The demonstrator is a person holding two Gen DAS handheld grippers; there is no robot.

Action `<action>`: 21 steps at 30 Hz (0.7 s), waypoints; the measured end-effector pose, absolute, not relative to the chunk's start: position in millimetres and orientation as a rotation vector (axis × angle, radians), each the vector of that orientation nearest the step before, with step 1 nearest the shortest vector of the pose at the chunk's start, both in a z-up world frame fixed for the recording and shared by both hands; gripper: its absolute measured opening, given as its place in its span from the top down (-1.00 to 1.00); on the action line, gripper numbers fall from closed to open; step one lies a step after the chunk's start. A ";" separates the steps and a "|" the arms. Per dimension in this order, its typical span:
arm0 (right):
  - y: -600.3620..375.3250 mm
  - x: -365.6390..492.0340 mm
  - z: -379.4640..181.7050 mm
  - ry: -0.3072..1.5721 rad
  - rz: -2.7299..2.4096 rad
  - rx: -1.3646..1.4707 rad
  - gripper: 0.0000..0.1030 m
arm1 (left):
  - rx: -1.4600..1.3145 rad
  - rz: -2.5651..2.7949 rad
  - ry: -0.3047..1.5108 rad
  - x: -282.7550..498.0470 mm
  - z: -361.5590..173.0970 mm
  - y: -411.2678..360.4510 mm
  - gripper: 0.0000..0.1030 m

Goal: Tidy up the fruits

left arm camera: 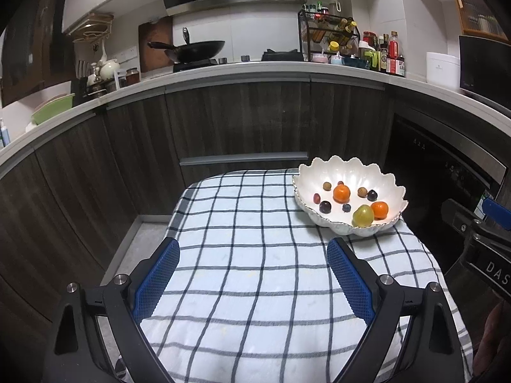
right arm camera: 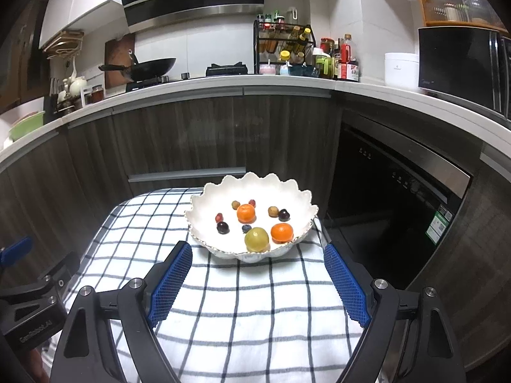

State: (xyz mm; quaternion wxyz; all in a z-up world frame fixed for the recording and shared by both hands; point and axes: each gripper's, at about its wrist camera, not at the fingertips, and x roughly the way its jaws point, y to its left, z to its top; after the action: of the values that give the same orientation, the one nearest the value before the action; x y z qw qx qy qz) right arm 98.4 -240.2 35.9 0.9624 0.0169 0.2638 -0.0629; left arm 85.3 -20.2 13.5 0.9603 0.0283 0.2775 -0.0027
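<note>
White scalloped bowl (right arm camera: 252,191) holds all visible fruit — two oranges (right arm camera: 246,213), green fruit (right arm camera: 256,239), small grapes and berries — on the checked cloth (right arm camera: 239,312) over the surface. Right gripper (right arm camera: 258,282) and left gripper (left arm camera: 253,276): jaws spread, empty. Likely finished or pre-sort; next move unclear. Surface's near edge cut off.

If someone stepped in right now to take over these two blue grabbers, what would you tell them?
Left tool: open, holding nothing, over the checked cloth.
Right tool: open, holding nothing, just short of the bowl.
Fruit: all that shows is in the white bowl at the cloth's far right: two oranges, a green fruit at the near rim, and a handful of small dark, tan and red pieces.
Done: no fruit lies loose on the cloth.
Left: possibly nothing. No other container for sorting shows.
</note>
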 end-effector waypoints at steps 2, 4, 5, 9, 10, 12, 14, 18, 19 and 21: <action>-238.2 90.4 35.6 0.525 -0.128 0.036 -0.66 | 0.059 0.017 0.534 75.2 13.4 -16.7 -0.84; -235.9 83.0 35.9 0.515 -0.126 0.035 -0.66 | 0.054 0.028 0.516 68.2 13.8 -13.6 -0.84; -234.5 78.9 36.5 0.506 -0.123 0.032 -0.66 | 0.048 0.031 0.510 64.8 14.0 -11.5 -0.84; -230.5 66.7 40.3 0.481 -0.117 0.027 -0.66 | 0.044 0.034 0.505 54.4 15.1 -7.5 -0.84; -229.6 63.6 40.6 0.480 -0.114 0.025 -0.66 | 0.043 0.033 0.503 51.8 15.4 -6.8 -0.84; -227.7 58.9 40.1 0.489 -0.101 0.026 -0.66 | 0.045 0.030 0.505 46.0 15.1 -6.1 -0.84; -226.5 52.4 39.1 0.493 -0.095 0.029 -0.66 | 0.050 0.029 0.506 39.8 14.1 -5.8 -0.84; -225.9 41.3 35.2 0.504 -0.094 0.028 -0.66 | 0.049 0.038 0.515 30.9 10.0 -4.0 -0.84; -226.1 38.0 33.7 0.508 -0.094 0.032 -0.66 | 0.048 0.039 0.523 29.6 8.6 -3.3 -0.84; -224.8 33.9 32.0 0.514 -0.091 0.029 -0.66 | 0.046 0.046 0.532 25.9 6.1 -1.5 -0.84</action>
State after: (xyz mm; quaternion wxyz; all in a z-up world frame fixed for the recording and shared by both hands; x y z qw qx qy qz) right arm 33.9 -224.8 32.0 0.9661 0.0143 0.2540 -0.0448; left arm 25.9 -1.5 6.1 0.9643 0.0226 0.2628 0.0227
